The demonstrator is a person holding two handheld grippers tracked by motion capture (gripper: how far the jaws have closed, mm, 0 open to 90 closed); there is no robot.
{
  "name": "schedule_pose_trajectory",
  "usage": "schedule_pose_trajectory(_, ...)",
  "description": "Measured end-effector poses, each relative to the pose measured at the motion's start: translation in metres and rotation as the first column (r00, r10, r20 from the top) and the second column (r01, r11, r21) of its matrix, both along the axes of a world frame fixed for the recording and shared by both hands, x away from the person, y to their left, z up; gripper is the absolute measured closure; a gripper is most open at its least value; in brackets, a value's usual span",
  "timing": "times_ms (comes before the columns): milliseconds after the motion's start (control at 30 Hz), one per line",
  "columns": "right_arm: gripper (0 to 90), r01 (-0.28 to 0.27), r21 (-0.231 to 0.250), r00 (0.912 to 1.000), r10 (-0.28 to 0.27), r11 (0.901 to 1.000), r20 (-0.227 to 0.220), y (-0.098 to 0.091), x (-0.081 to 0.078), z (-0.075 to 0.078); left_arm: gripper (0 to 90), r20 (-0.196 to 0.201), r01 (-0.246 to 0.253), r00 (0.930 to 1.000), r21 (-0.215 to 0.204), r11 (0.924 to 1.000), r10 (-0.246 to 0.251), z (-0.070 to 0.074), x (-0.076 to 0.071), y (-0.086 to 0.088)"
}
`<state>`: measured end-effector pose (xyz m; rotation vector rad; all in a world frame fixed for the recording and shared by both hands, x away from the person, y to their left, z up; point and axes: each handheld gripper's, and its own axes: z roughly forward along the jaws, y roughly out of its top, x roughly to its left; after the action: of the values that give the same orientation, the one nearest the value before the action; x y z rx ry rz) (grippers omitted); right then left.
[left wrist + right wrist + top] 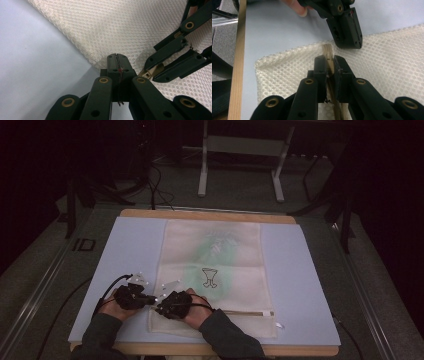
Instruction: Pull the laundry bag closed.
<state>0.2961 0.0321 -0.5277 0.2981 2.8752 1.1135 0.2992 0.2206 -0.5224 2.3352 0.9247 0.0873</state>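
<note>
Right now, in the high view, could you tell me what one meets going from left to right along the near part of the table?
Bare blue mat → left gripper → right gripper → zip of the mesh bag → bare mat again.

Dim room, grey carpet floor (240,195), a white metal stand (240,150) behind
</note>
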Motion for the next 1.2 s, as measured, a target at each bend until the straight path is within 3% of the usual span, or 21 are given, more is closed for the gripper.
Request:
schedule_pose_trajectory(500,82.2,-0.001,-0.02,0.9995,0.002,0.9998,0.032,-0.0042,-0.0033,0.0014,90.0,0.005,0.008,1.0,0.003,1.0,-0.008,0.0,0.0001,-0.0002)
schedule_pose_trajectory(1200,82.2,0.0,-0.015,0.9996,0.0,0.9999,0.027,-0.0102,-0.0045,0.0013,90.0,0.011,0.014,0.9998,-0.014,0.9998,-0.014,-0.0013,0.0,0.0013)
